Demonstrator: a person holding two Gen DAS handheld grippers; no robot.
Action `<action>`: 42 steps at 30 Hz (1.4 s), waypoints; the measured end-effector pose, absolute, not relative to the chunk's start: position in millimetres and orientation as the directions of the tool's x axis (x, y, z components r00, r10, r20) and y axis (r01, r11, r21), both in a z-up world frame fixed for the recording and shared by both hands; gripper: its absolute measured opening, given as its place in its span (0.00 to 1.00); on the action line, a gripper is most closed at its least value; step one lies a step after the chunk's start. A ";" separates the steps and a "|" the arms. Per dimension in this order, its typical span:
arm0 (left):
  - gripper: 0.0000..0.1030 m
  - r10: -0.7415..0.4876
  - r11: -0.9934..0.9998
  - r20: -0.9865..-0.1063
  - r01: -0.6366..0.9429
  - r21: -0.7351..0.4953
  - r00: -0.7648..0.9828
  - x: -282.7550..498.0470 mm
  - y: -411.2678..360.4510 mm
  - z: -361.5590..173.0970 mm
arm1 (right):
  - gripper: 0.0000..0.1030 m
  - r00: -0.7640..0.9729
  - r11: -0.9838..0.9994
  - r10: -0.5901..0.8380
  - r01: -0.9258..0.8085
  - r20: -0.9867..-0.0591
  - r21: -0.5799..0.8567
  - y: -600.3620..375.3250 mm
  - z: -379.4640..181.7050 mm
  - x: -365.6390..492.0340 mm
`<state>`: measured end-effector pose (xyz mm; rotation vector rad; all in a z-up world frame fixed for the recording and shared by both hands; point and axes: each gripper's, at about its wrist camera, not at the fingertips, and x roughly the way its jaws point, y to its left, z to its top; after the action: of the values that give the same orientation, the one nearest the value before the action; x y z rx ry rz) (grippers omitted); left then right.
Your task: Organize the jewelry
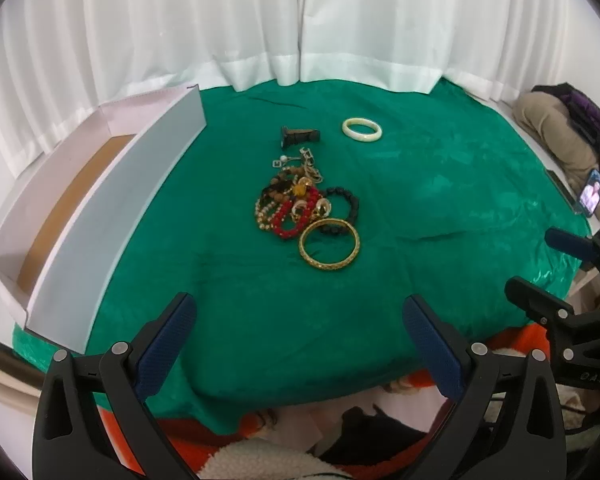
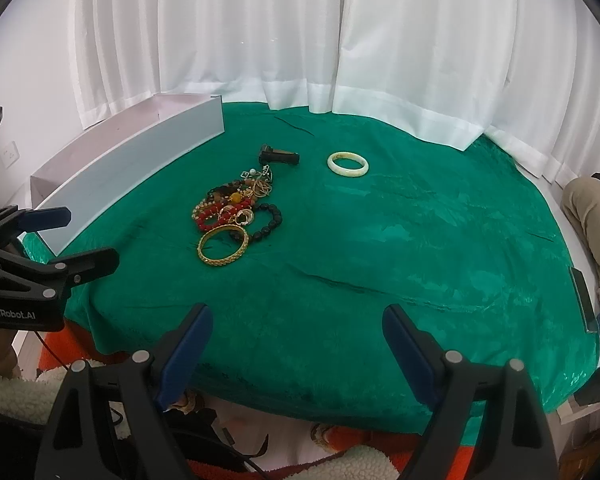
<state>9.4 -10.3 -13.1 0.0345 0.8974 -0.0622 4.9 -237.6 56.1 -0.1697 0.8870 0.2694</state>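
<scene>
- Your left gripper (image 1: 300, 334) hovers over the near edge of the desk (image 1: 440, 208), jaws spread wide with nothing between them.
- Your right gripper (image 2: 298, 338) hangs over the same near edge, jaws likewise spread and empty.
- The jewelry pile (image 1: 300, 200) lies near the middle of the green-covered desk: red beads, black beads and gold chains tangled together.
- A gold bangle (image 1: 329, 249) rests at the pile's near side, touching the black bead bracelet (image 1: 342, 210).
- A cream bangle (image 1: 362, 129) lies apart, toward the far edge.
- A small dark item (image 1: 298, 137), possibly a watch strap, sits just beyond the pile.
- The white box (image 1: 112, 208) runs along the left edge, open on top.
</scene>
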 end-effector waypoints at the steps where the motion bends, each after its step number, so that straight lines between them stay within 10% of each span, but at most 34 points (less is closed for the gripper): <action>1: 1.00 -0.040 0.998 -0.782 0.069 0.003 0.622 9.5 -10.2 -13.1 | 0.86 0.601 0.953 0.161 -0.301 -0.783 -0.035 -237.5 56.0 4.9; 42: 1.00 0.014 0.998 -0.815 0.042 0.046 0.580 24.2 -15.4 -28.4 | 0.86 0.593 0.961 0.169 -0.278 -0.787 -0.004 -251.7 50.0 9.0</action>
<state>24.2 -15.4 -28.4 0.0628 0.9522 -0.0166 9.0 -251.7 50.0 -0.1313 0.8998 0.2605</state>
